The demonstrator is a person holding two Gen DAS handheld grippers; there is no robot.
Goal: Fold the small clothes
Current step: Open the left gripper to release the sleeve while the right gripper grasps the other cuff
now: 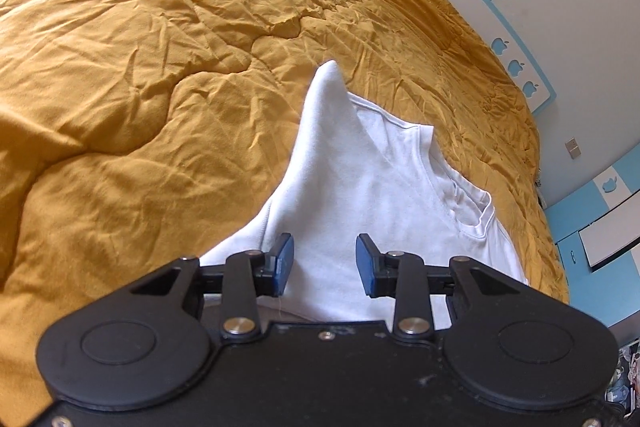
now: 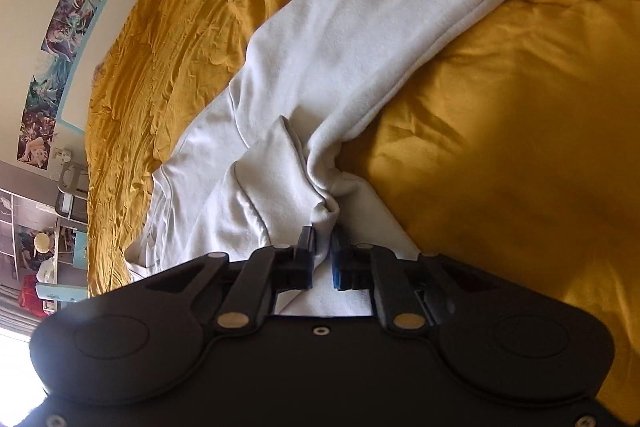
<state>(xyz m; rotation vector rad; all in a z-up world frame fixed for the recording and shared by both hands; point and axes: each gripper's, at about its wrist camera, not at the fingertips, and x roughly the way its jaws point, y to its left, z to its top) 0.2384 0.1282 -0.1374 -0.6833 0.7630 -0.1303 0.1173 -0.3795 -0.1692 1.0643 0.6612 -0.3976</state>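
Left wrist view: left tongs point(image 1: 325, 259), partly spread, nothing gripped, over white cotton T-shirt point(image 1: 360, 179) lying on mustard-yellow quilted bed cover point(image 1: 160, 47).
Right wrist view: right tongs point(image 2: 322, 251) pinched tight on a bunched fold of the T-shirt point(image 2: 340, 39).

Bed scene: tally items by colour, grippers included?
White: 1, the white shirt
Mustard yellow: 1, the quilt
Black with blue pads: 2, left gripper open, right gripper shut on the shirt
Total: 4
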